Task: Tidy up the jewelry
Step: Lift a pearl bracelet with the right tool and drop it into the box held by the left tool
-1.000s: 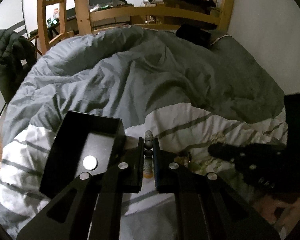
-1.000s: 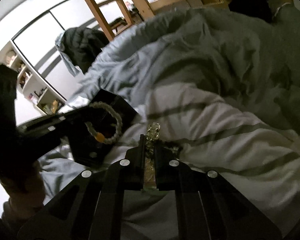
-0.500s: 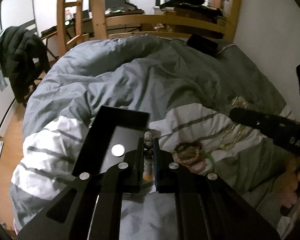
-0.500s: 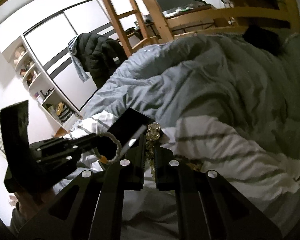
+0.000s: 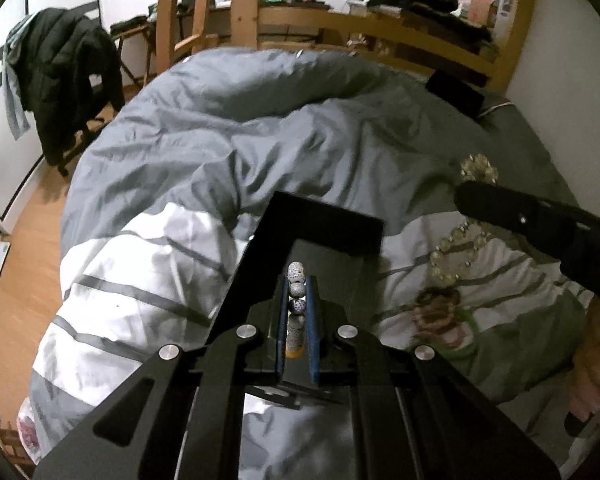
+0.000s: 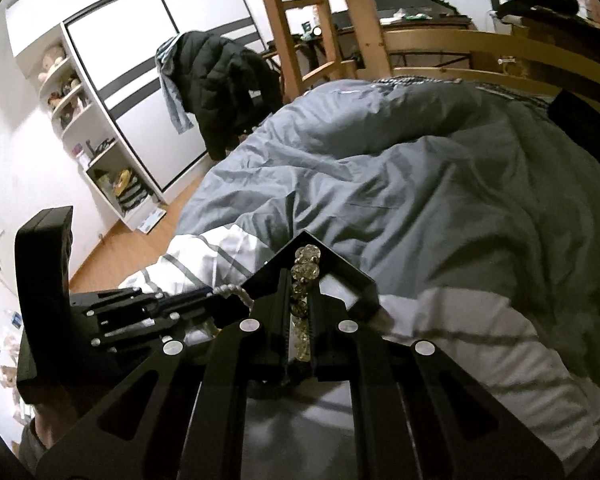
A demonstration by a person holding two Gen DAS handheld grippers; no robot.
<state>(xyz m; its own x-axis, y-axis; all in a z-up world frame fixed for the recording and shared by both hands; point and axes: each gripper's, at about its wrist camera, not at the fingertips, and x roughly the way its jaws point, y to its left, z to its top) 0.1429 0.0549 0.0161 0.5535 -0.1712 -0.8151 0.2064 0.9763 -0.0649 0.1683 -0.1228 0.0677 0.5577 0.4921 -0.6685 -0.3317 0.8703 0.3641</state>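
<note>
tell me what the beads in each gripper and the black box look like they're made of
Speckled bead bracelet in the left gripper: matte white-grey beads with dark spots, likely stone or ceramic. Clear bead bracelet in the right gripper: translucent, glinting, probably glass or crystal. Black box: flat, stiff walls with a dull sheen, perhaps coated card or plastic.

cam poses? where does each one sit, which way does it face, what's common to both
Left wrist: on the left gripper, facing along its fingers over the black box and duvet; fingers pinch a speckled bracelet; the right gripper enters at right.
Right wrist: on the right gripper, facing over the same box; fingers pinch a clear-bead bracelet; the left gripper shows at left.
Shared: box, duvet, jacket, both grippers.
</note>
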